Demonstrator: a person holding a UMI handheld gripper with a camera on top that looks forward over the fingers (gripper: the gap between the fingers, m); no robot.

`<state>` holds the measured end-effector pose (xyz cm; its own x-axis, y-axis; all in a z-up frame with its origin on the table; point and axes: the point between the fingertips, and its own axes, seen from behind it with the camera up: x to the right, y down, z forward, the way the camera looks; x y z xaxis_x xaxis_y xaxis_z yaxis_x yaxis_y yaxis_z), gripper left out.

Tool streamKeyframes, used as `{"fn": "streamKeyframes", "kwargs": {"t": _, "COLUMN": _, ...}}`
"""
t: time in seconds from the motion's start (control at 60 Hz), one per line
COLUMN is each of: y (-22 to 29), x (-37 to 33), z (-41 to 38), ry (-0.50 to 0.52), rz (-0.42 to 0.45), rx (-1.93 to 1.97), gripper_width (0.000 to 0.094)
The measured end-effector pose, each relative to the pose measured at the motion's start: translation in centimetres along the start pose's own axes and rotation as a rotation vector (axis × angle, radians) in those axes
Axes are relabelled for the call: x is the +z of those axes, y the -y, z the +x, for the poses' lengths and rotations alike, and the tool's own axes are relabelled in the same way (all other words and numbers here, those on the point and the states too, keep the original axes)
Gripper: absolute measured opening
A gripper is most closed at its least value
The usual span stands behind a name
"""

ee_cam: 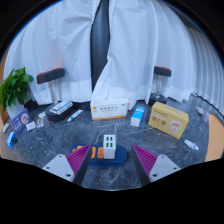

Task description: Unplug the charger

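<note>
Claw (112,160) released above dark marble table (120,178); charger (109,146) between pads; white curtains (70,40) behind.

The tongs (110,163) stand open, and a white charger (109,142) on a blue and orange power strip (104,154) sits between their two pads (78,161), with a small gap at each side. Beyond the strip the dark desk (60,138) lies bare, giving free room straight ahead. Farther back a row of things closes the way: a white box (109,109), a small blue box (138,116) and a yellow box (168,120) toward the right edge. Toward the left edge stand small packets (20,125), a stapler-like thing (60,108) and a green plant (14,88). White curtains (130,45) hang behind the far edge.
</note>
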<state>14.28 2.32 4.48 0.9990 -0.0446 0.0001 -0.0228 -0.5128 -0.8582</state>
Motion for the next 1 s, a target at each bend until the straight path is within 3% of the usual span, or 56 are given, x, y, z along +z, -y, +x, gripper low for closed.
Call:
{"fn": "streamKeyframes", "kwargs": {"t": 0.1, "y": 0.2, "x": 2.8, "z": -0.3, "ry": -0.004, "rz": 0.026, "rx": -0.013, "gripper_width": 0.0619}}
{"fn": "streamKeyframes", "kwargs": {"t": 0.2, "y": 0.1, "x": 3.8, "z": -0.4, "ry": -0.009, "rz": 0.043, "rx": -0.016, "gripper_width": 0.0234}}
{"fn": "streamKeyframes", "kwargs": {"t": 0.317, "y": 0.1, "x": 3.7, "z": -0.8, "ry": 0.009, "rz": 0.04, "rx": -0.004, "gripper_width": 0.0115}}
{"fn": "streamKeyframes", "kwargs": {"t": 0.383, "y": 1.2, "x": 3.3, "z": -0.8, "ry": 0.024, "rz": 0.038, "rx": 0.008, "gripper_width": 0.0091}}
{"fn": "streamKeyframes", "kwargs": {"t": 0.433, "y": 6.0, "x": 0.9, "z": -1.3, "ry": 0.071, "rz": 0.143, "rx": 0.044, "gripper_width": 0.0091}}
{"fn": "streamKeyframes", "kwargs": {"t": 0.533, "y": 15.4, "x": -4.7, "z": 0.3, "ry": 0.07, "rz": 0.323, "rx": 0.04, "gripper_width": 0.009}}
{"fn": "streamKeyframes", "kwargs": {"t": 0.633, "y": 18.9, "x": -7.0, "z": 3.7, "ry": 0.058, "rz": 0.382, "rx": 0.074, "gripper_width": 0.0089}}
{"fn": "streamKeyframes", "kwargs": {"t": 0.717, "y": 16.4, "x": -5.2, "z": 6.5, "ry": 0.042, "rz": 0.319, "rx": 0.095, "gripper_width": 0.0088}}
{"fn": "streamKeyframes", "kwargs": {"t": 0.933, "y": 0.5, "x": 1.6, "z": 10.4, "ry": 0.07, "rz": -0.003, "rx": 0.181, "gripper_width": 0.0138}}
{"fn": "streamKeyframes", "kwargs": {"t": 1.0, "y": -2.8, "x": 2.7, "z": 11.4, "ry": 0.061, "rz": -0.068, "rx": 0.216, "gripper_width": 0.0159}}
